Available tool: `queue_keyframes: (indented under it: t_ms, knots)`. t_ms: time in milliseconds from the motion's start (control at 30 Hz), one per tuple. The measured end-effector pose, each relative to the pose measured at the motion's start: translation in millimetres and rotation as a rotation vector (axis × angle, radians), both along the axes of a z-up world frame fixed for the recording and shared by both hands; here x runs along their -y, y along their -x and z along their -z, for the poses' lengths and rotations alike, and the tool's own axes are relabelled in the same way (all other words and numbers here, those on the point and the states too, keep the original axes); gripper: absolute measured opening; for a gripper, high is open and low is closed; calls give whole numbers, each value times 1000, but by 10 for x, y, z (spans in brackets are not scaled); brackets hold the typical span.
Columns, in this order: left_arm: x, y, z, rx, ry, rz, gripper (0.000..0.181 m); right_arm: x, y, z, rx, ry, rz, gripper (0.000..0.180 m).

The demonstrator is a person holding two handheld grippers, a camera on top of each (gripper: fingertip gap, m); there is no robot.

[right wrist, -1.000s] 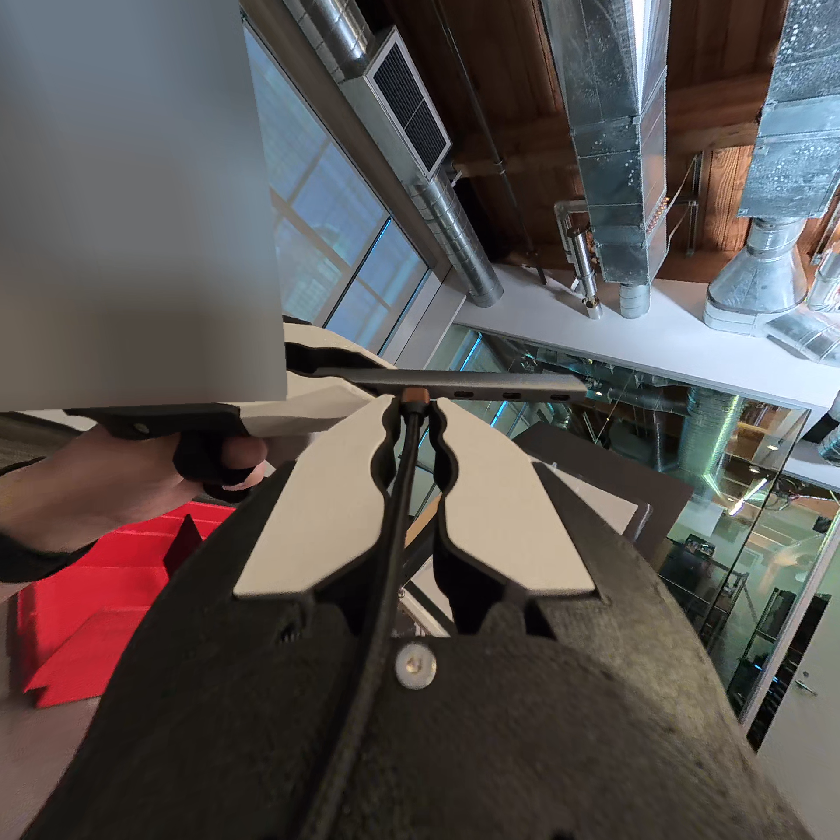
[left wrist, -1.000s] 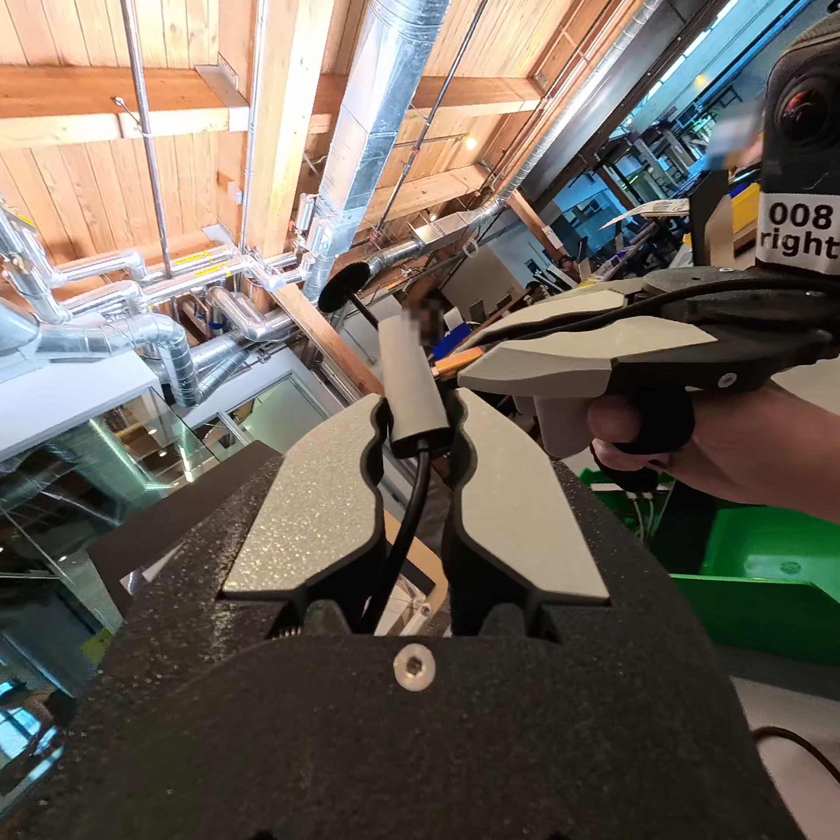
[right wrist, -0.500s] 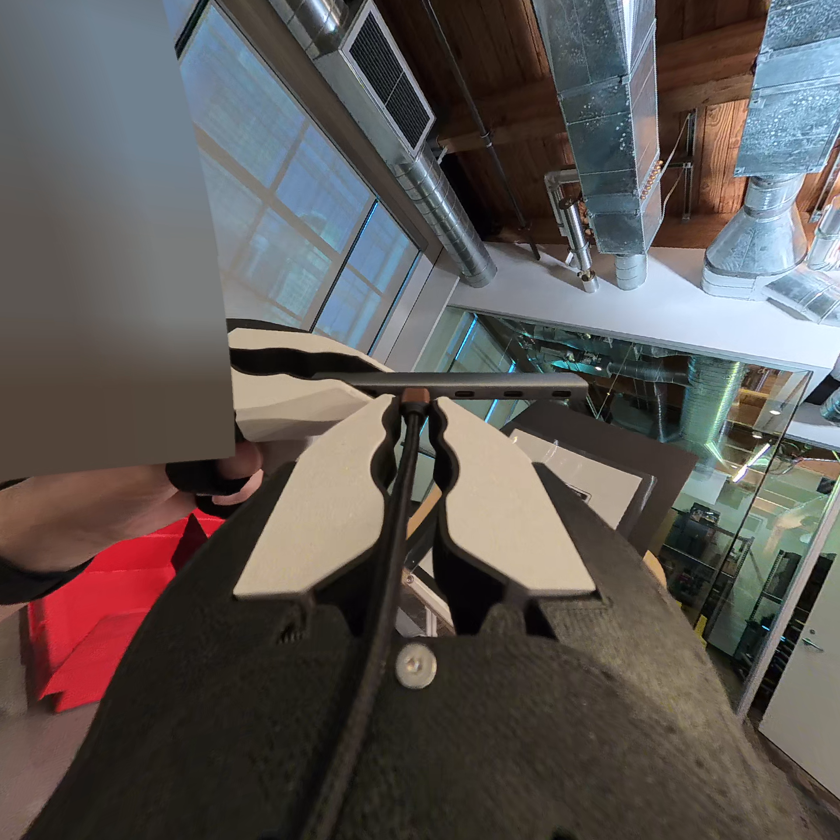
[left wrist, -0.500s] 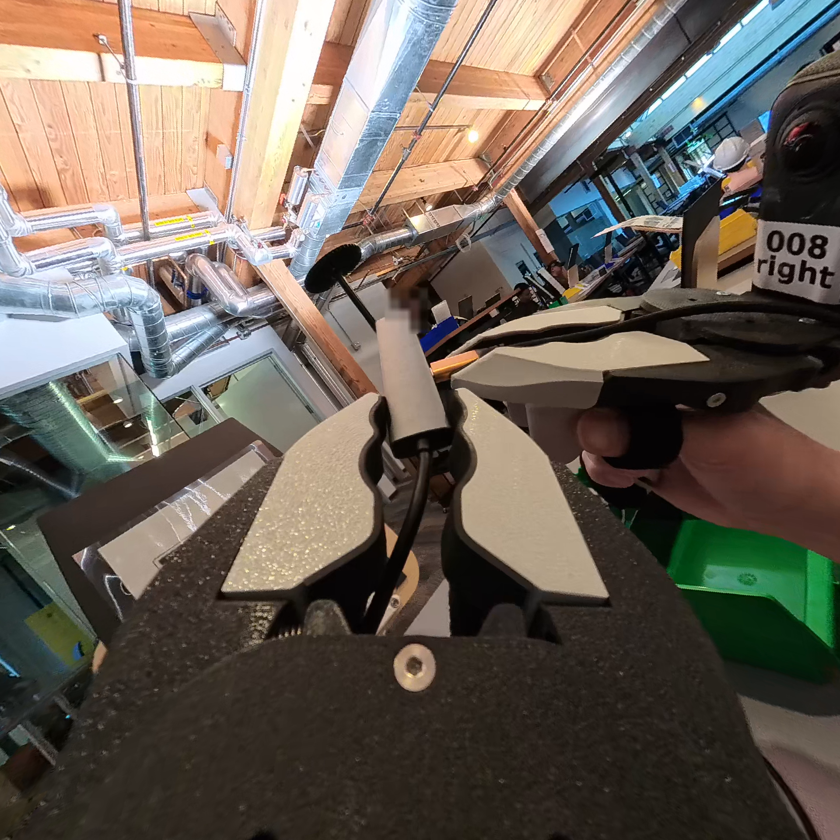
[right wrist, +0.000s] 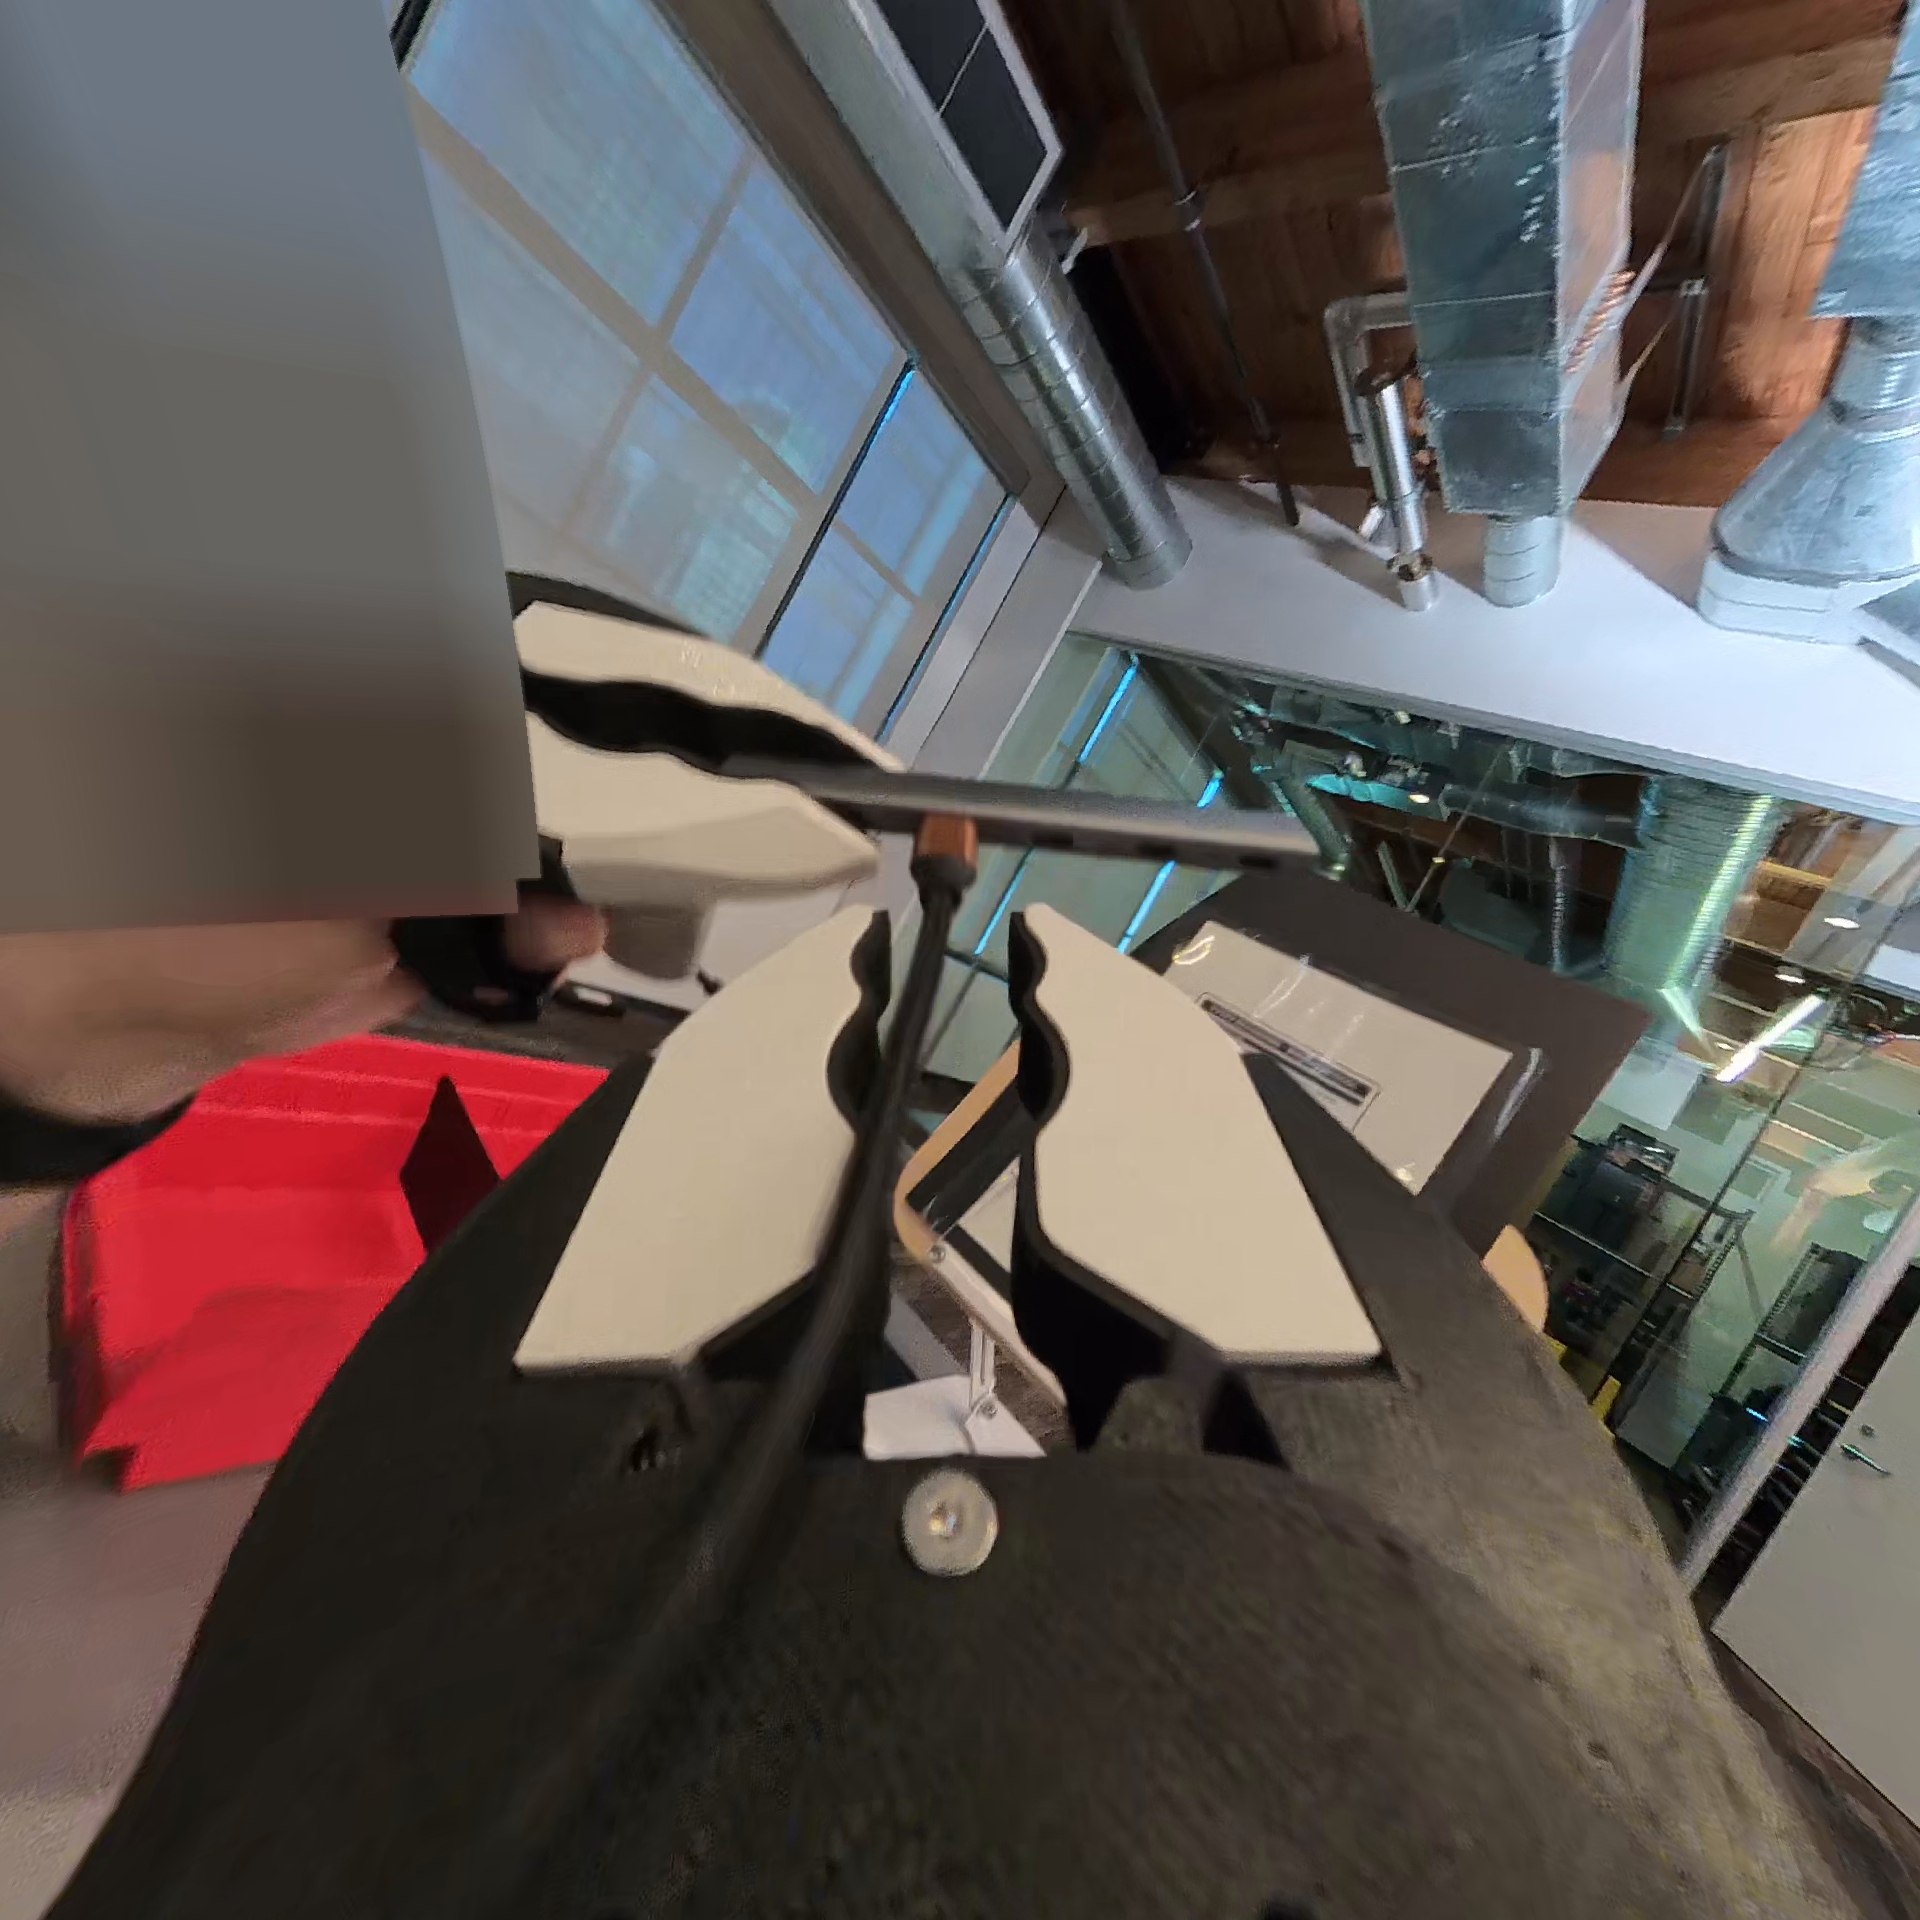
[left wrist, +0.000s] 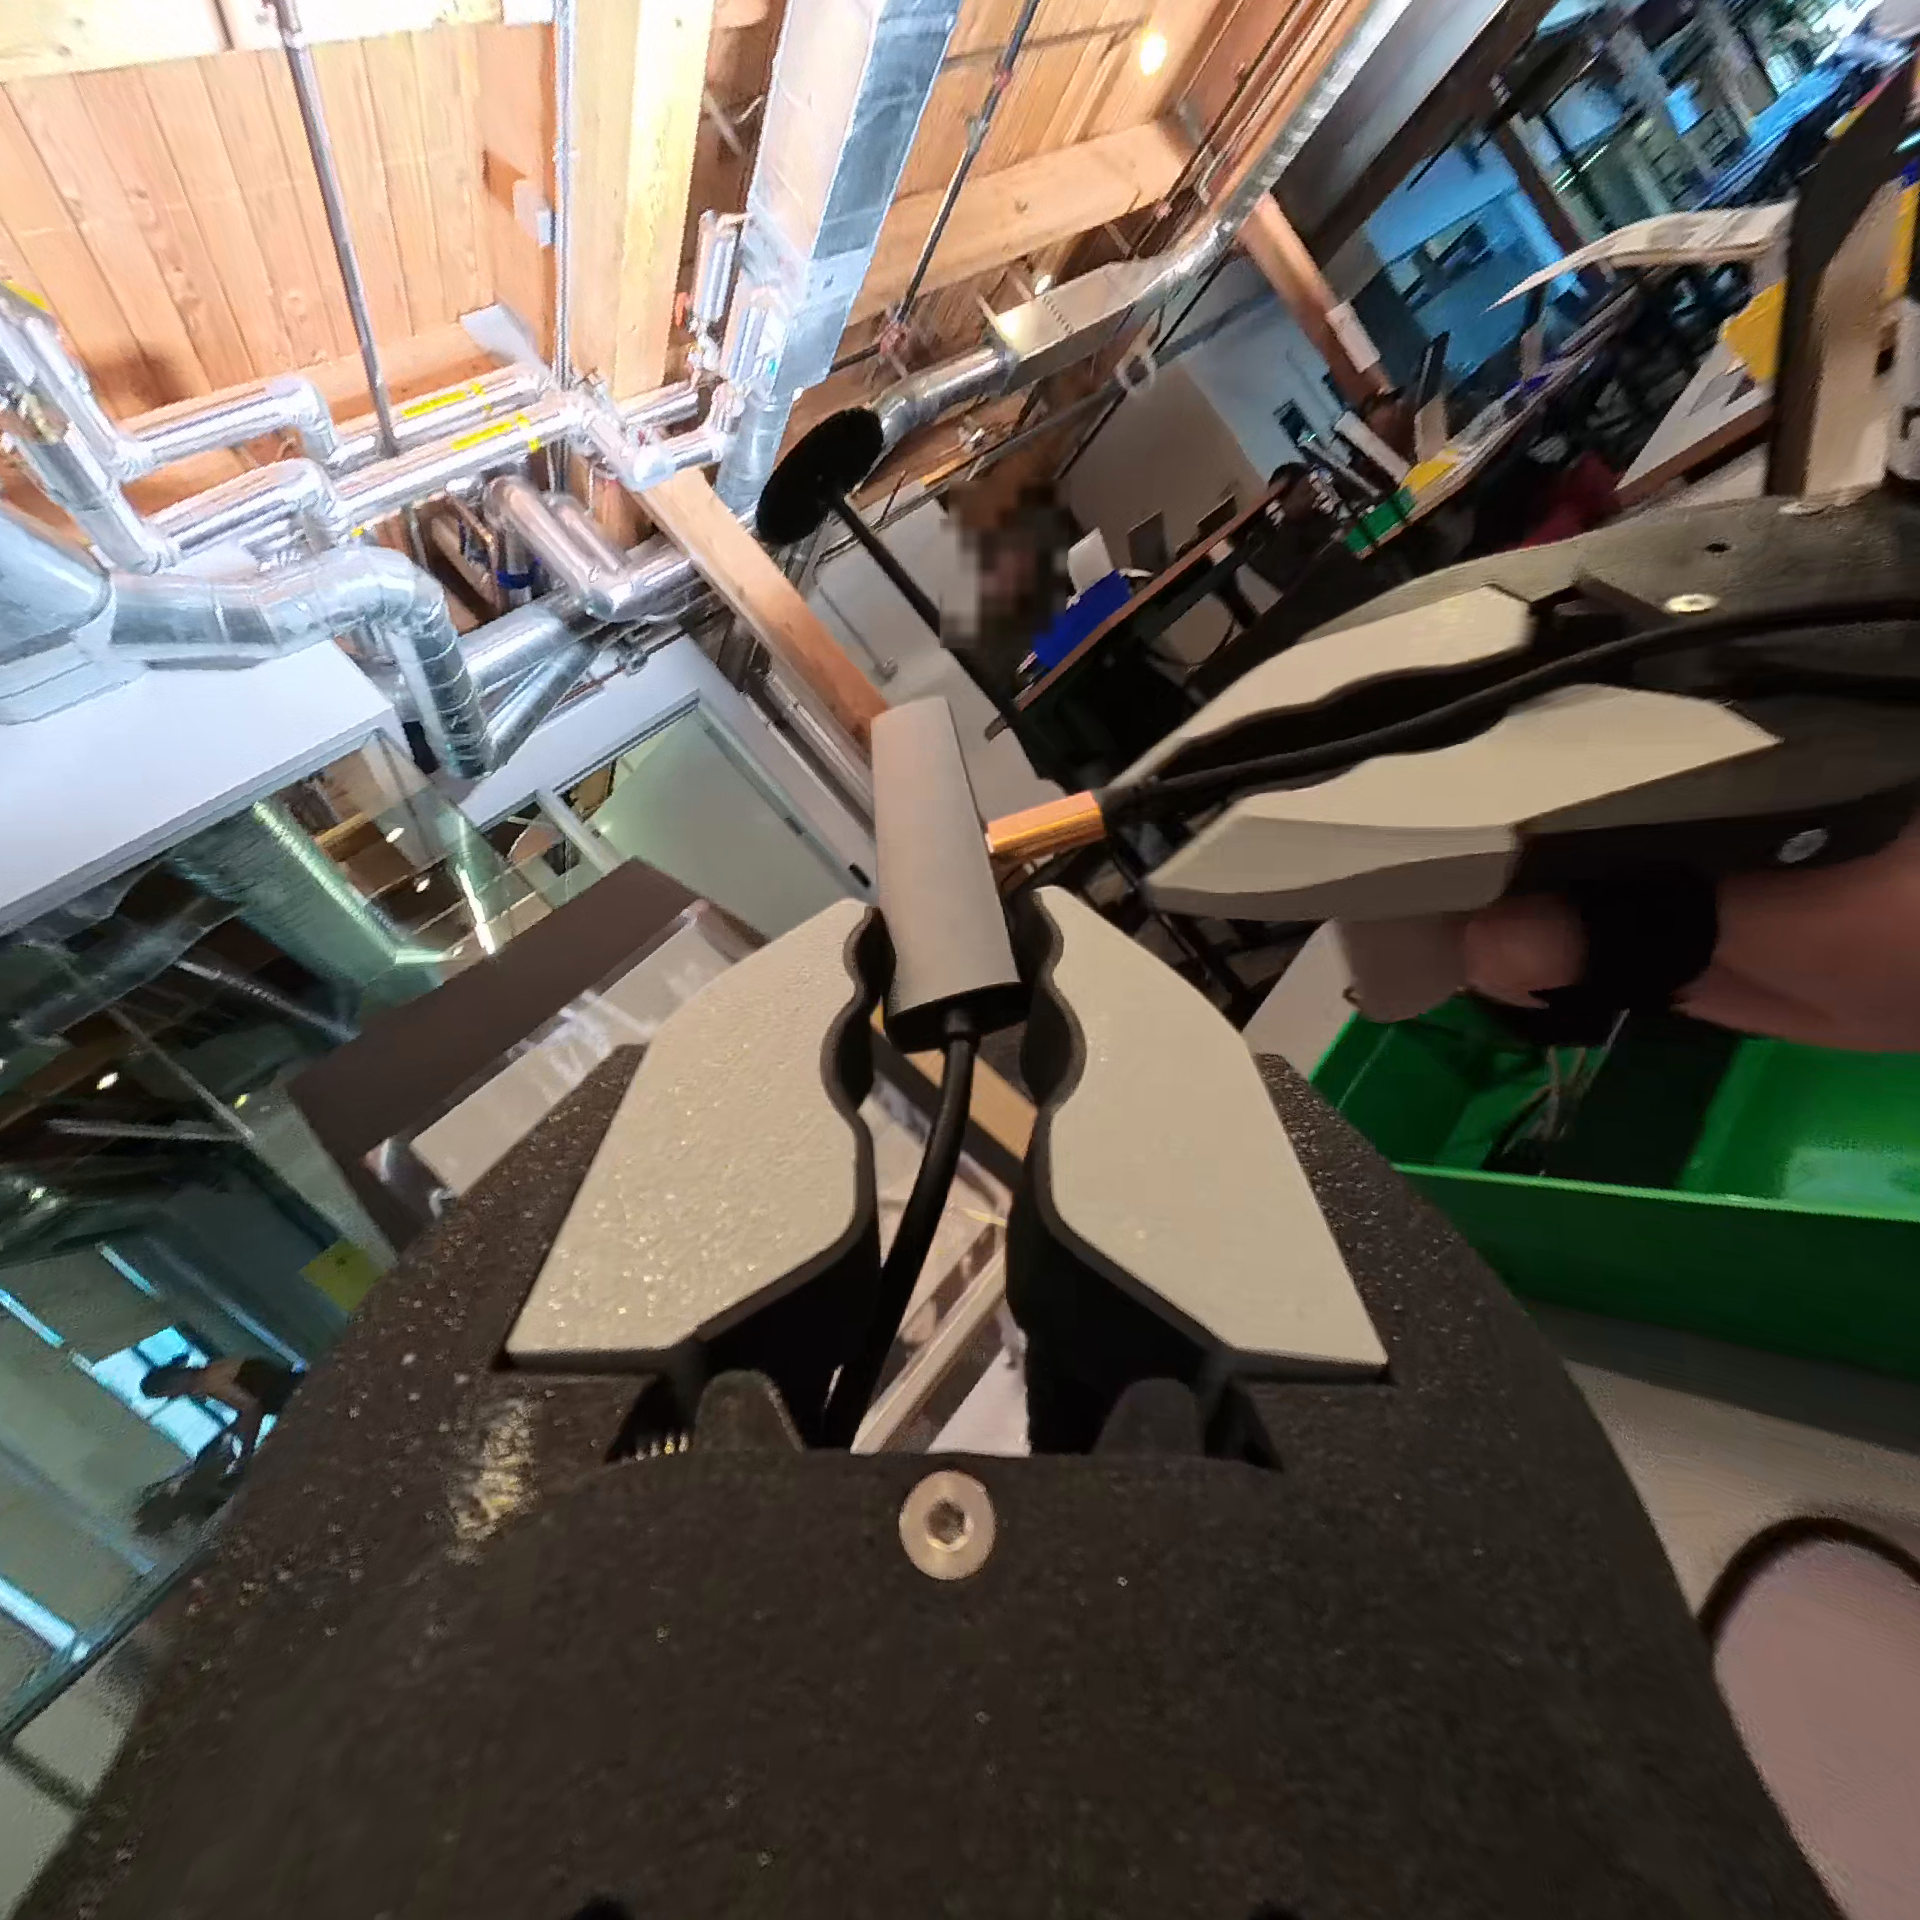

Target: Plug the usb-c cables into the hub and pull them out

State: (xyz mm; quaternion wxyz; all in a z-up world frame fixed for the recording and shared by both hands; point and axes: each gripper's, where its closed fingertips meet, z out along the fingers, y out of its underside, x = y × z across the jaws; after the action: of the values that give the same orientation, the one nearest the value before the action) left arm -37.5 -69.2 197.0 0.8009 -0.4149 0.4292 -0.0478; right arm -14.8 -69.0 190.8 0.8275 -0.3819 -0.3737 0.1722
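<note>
My left gripper is shut on the near end of a slim grey hub, held up in the air; the hub's own black lead hangs down between the fingers. A copper-coloured usb-c plug sits in a port on the hub's side. My right gripper is open, a little back from the plug. The plug's black cable runs loose between the parted fingers, close to the left one. The hub shows several free ports. The right gripper also shows in the left wrist view.
A green bin lies below the right gripper. A red bin lies below the left gripper. A person's hand holds each gripper. Ducts, pipes and glass walls fill the background. The grippers are tip to tip, or close to it.
My right gripper's fingers have parted off the copper plug and drawn back a little; the plug stays in the hub. My left gripper still holds the hub.
</note>
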Motion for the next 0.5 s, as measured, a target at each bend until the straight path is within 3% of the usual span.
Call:
queue_keyframes:
  t_ms: [100, 200, 367, 500]
  knots:
    - [-106, 254, 34, -36, 90, 27, 24, -123, 35, 208, 104, 101, -90, 21]
    - [-1, 408, 156, -130, 164, 161, 24, -412, 86, 578, 182, 356, -147, 20]
    - [213, 523, 239, -207, 146, 294, 24, -678, 404, 1485, 341, 784, -276, 20]
    - [324, 614, 264, -219, 133, 375, 23, -656, 625, 2214, 561, 958, -278, 18]
